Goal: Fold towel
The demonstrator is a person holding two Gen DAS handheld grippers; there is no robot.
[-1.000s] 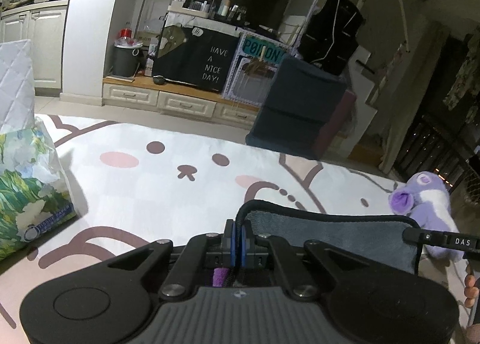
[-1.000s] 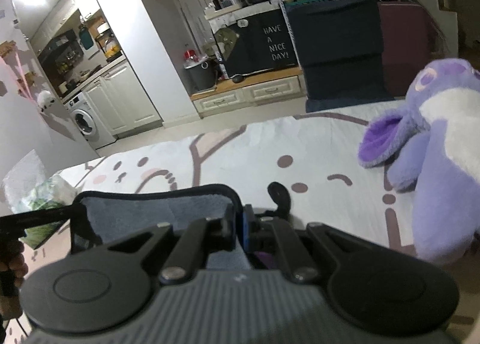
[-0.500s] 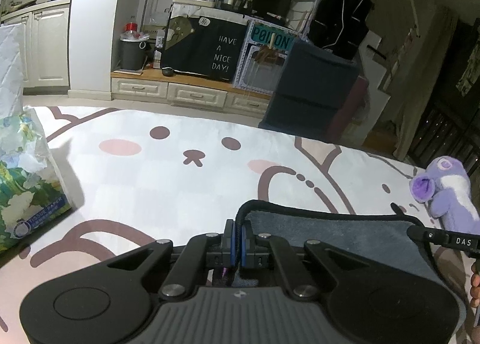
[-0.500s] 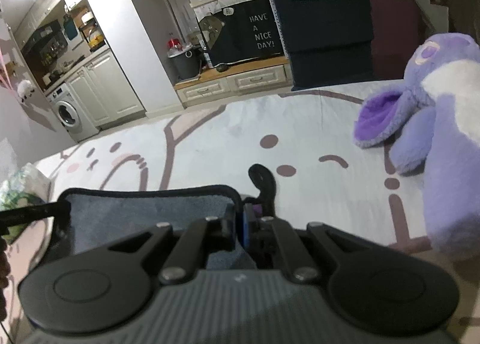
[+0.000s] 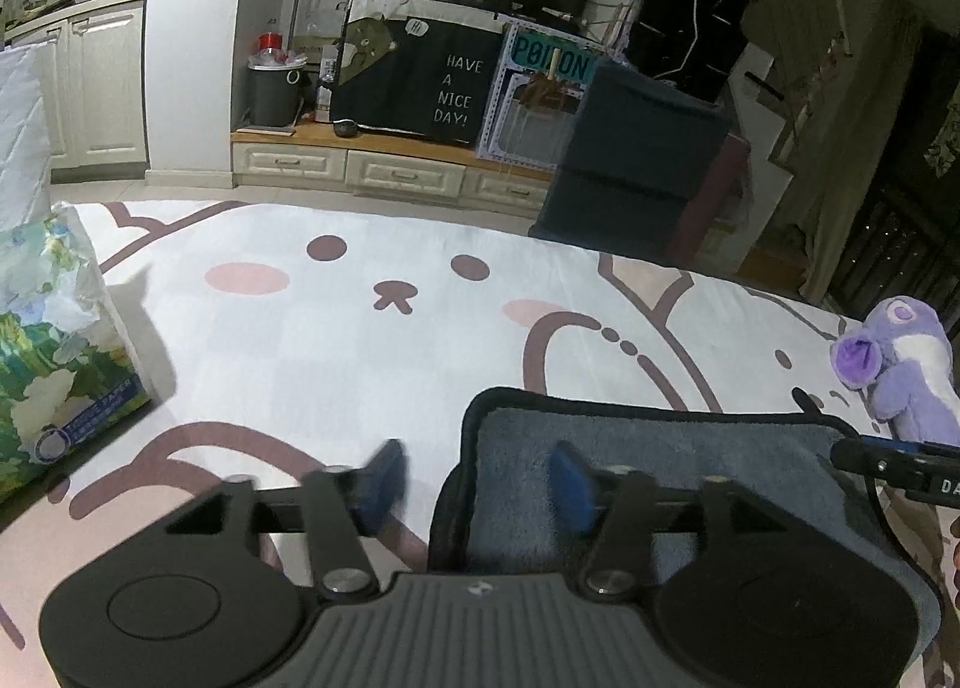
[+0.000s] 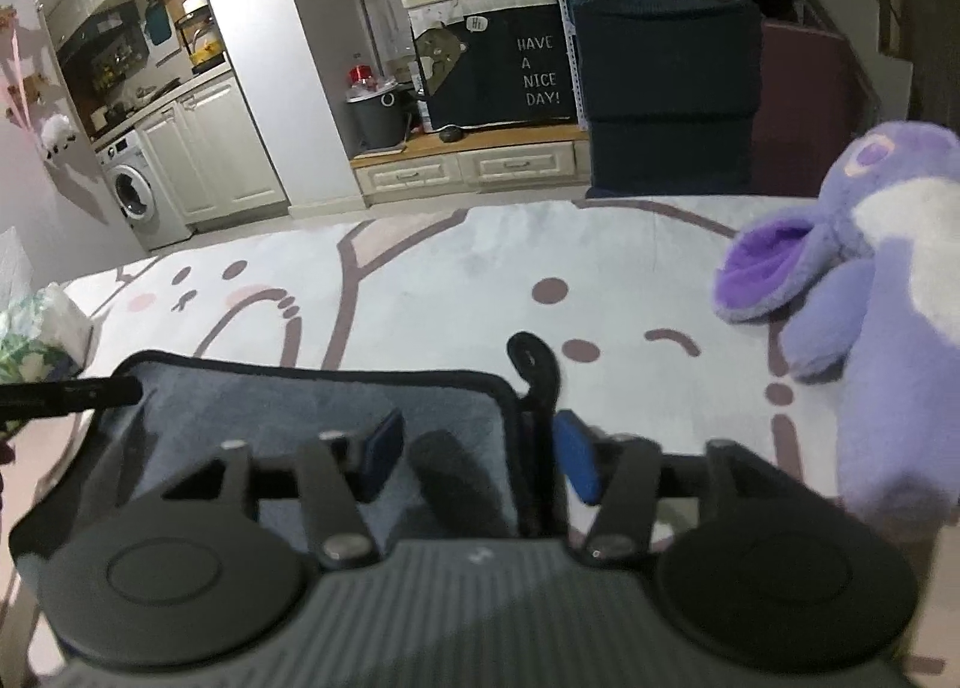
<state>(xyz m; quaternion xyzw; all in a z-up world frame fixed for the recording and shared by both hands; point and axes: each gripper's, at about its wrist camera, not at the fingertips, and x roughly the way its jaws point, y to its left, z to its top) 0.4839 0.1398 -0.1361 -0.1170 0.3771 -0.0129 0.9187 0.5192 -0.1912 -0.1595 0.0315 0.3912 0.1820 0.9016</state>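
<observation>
A grey towel [image 5: 660,448] with black edging lies flat on the cartoon-print sheet [image 5: 360,358]. My left gripper [image 5: 477,478] is over the towel's left corner and its jaws are opening. The towel's edge runs between the blue pads [image 5: 573,478], which do not press on it. In the right wrist view the towel [image 6: 300,406] fills the lower left, its black hang loop [image 6: 534,364] sticking out at the right corner. My right gripper [image 6: 480,454] straddles that corner, jaws opening, pads off the cloth. Each gripper's tip shows in the other's view.
A floral tissue pack [image 5: 48,364] stands at the left of the sheet. A purple plush toy [image 6: 870,298] lies close to the towel's right side. Past the sheet's far edge stand dark blue cushions [image 5: 636,159] and low drawers [image 5: 402,172].
Both grippers were shut on the towel's corners and now stand open around them. The towel has settled onto the sheet. The right gripper has sunk slightly.
</observation>
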